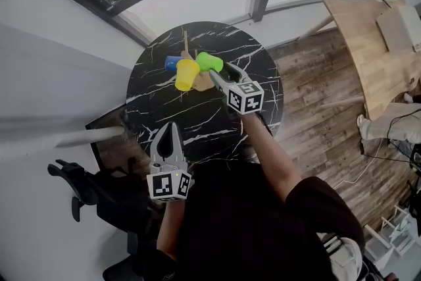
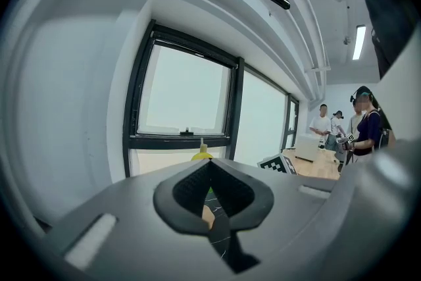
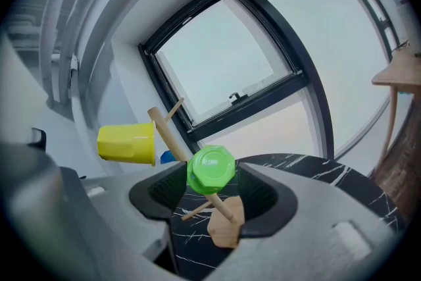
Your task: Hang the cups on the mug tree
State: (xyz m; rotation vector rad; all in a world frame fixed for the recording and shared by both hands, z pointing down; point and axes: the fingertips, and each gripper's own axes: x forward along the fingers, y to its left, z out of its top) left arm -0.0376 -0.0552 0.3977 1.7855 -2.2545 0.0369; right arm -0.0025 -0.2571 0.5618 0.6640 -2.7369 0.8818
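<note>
A wooden mug tree (image 1: 186,44) stands at the far middle of the round black marble table (image 1: 158,108). A yellow cup (image 1: 187,75), a green cup (image 1: 209,62) and a blue cup (image 1: 173,63) hang on its pegs. My right gripper (image 1: 219,69) is open, its jaws on either side of the green cup (image 3: 210,170), which sits on a peg; its pads do not press on it. The yellow cup (image 3: 126,143) hangs to the left, with the tree's base (image 3: 225,224) below. My left gripper (image 1: 169,127) is shut and empty near the table's front edge, pointing at the tree (image 2: 202,149).
A large window runs behind the table. A wooden desk (image 1: 368,43) stands at the right on the plank floor. A black office chair (image 1: 85,187) is at the lower left. Several people (image 2: 358,125) stand far off at the right in the left gripper view.
</note>
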